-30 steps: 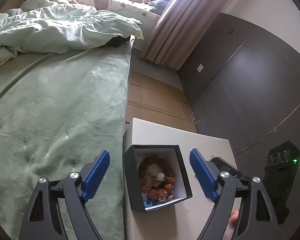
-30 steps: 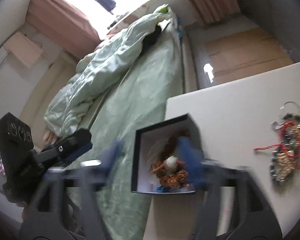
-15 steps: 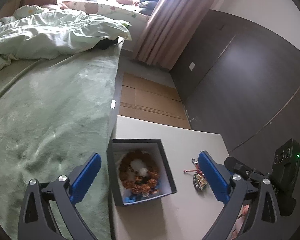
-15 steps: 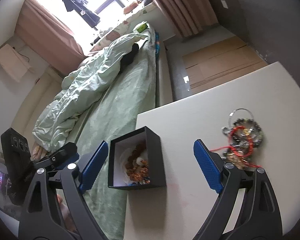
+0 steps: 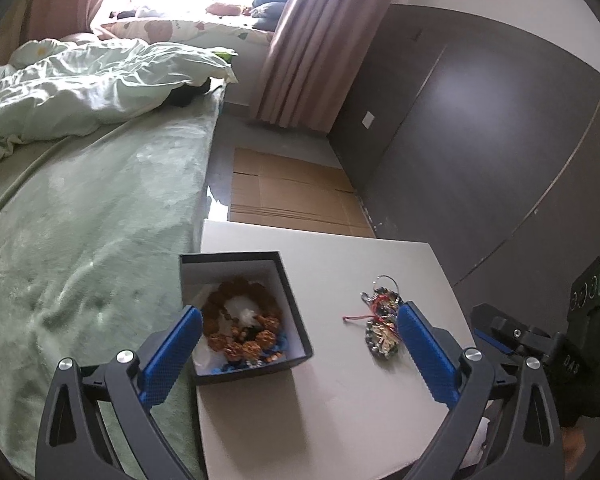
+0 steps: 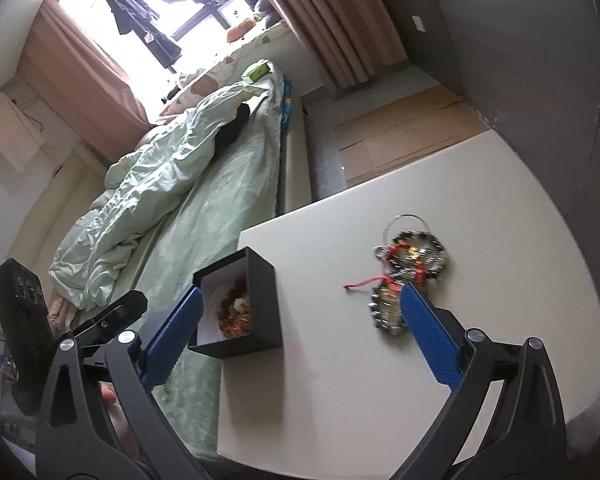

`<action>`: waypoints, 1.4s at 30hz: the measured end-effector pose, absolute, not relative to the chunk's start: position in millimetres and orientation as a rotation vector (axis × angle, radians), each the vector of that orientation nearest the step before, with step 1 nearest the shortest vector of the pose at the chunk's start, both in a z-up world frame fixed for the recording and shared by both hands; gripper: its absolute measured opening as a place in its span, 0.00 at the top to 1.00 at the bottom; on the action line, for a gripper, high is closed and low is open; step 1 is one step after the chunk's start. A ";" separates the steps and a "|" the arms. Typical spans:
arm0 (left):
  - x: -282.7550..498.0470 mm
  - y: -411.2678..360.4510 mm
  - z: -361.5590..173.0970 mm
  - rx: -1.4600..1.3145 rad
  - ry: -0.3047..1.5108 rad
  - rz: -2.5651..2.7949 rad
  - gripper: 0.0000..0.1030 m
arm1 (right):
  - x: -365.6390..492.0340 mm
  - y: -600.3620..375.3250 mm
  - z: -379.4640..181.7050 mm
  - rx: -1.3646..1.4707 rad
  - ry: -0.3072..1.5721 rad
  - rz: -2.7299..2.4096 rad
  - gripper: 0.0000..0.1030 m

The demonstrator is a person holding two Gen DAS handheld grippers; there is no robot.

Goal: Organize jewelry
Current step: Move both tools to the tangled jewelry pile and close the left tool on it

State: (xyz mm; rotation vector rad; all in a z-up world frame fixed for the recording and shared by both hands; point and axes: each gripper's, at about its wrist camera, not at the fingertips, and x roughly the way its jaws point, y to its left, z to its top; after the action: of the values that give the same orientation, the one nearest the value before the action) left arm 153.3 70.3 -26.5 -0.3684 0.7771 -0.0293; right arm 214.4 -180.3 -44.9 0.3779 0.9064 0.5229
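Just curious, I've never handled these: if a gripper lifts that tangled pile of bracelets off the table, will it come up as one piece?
The bracelet pile looks limp and would likely droop. Its red cord trails loose, so strands may snag or separate.

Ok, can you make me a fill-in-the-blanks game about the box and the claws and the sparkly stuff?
1. The brown bead bracelet lies inside the black ____.
2. The tangled jewelry pile lies on the ____, beside the black box.
3. Both the left claw and the right claw are wide ____ and hold nothing.
4. The pads on the claws are coloured ____.

Missing words: box; table; open; blue
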 end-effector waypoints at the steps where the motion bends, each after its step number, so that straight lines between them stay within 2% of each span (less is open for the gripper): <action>1: 153.2 65.5 -26.6 -0.362 0.778 -0.032 0.08 | 212.8 -184.9 -44.4 0.375 0.906 0.514 0.05; 8: 157.7 34.6 -30.0 -0.329 0.785 -0.093 0.09 | 209.2 -215.7 -45.8 0.359 0.914 0.481 0.05; 13: 169.2 14.2 -40.3 -0.297 0.819 -0.135 0.24 | 213.7 -237.1 -54.6 0.360 0.939 0.431 0.05; 19: 187.2 -12.3 -63.5 -0.241 0.880 -0.166 0.30 | 221.1 -251.0 -64.3 0.378 0.978 0.384 0.05; 21: 192.5 -21.2 -70.3 -0.224 0.894 -0.176 0.32 | 224.4 -253.7 -64.3 0.385 0.980 0.378 0.08; 26: 206.6 -37.5 -90.3 -0.200 0.929 -0.188 0.39 | 232.1 -258.4 -66.6 0.400 1.001 0.368 0.26; 29: 214.7 -45.2 -98.7 -0.197 0.939 -0.195 0.39 | 236.3 -262.9 -67.3 0.418 1.007 0.373 0.35; 32: 222.9 -50.7 -102.0 -0.199 0.938 -0.203 0.39 | 240.3 -271.1 -68.5 0.430 1.010 0.361 0.37; 33: 225.9 -52.2 -102.4 -0.200 0.938 -0.207 0.39 | 242.7 -274.4 -69.9 0.440 1.017 0.358 0.41; 42: 253.0 -74.9 -111.4 -0.193 0.948 -0.255 0.43 | 257.0 -304.3 -72.6 0.506 1.031 0.300 0.43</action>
State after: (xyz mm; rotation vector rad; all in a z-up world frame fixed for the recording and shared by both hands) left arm 253.0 -74.9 -111.4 -0.1932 0.9477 -0.2552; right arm 257.0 -304.3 -72.6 0.5065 1.0311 0.2999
